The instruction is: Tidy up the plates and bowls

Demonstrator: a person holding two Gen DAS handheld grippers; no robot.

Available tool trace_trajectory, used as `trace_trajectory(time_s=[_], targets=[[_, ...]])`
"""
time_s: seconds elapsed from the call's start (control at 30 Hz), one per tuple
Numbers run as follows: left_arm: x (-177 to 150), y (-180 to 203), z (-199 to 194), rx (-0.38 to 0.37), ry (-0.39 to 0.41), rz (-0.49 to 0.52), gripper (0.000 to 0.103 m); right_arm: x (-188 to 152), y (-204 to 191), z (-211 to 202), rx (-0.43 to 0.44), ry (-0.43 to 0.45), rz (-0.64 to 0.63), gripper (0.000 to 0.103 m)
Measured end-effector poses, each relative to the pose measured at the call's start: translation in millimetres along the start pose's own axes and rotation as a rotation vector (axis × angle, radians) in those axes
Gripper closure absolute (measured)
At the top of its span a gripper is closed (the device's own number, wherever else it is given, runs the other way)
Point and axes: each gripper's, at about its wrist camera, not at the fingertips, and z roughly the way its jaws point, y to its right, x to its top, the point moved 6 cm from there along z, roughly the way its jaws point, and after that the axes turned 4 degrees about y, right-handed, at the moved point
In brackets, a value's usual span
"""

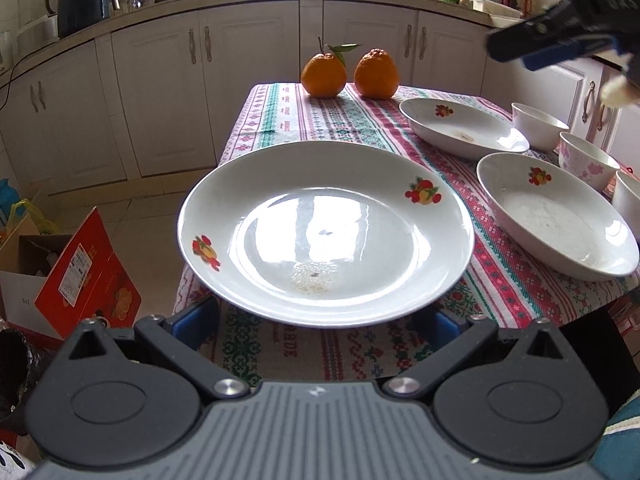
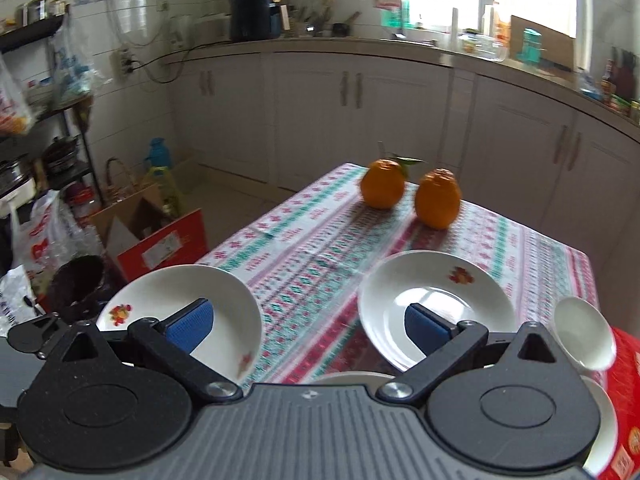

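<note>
Left tongs (image 1: 320, 316): we see them open wide beneath the near rim of a white ceramic plate with fruit decals (image 1: 326, 232); whether the blue pads (image 1: 196, 320) touch it we cannot tell.
Plate: at the near left corner of the surface, a table under a patterned red-and-green cloth (image 1: 320, 120), its rim overhanging the edge.
Right tongs (image 2: 306, 324): spread wide and empty, high over the surface.
Other dishes: two more white fruit-decal plates (image 1: 464, 128) (image 1: 556, 216) to the right, three small bowls (image 1: 538, 124) just beside them.
Far edge: two oranges (image 1: 350, 74) side by side.
</note>
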Motion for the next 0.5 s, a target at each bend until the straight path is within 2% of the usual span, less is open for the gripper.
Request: trace_trajectory(time_s=[0.2, 0.3, 0.5], targets=[[-1, 1, -1, -0.009, 0.02, 0.007, 0.0, 16, -26, 35, 0.192, -0.043, -0.092, 0.0], [-2, 0, -2, -0.01, 0.034, 0.008, 0.0, 20, -34, 57, 0.238, -0.084, -0.124, 0.0], [-3, 0, -2, -0.009, 0.048, 0.009, 0.0, 16, -38, 105, 0.342, -0.206, -0.089, 0.0]])
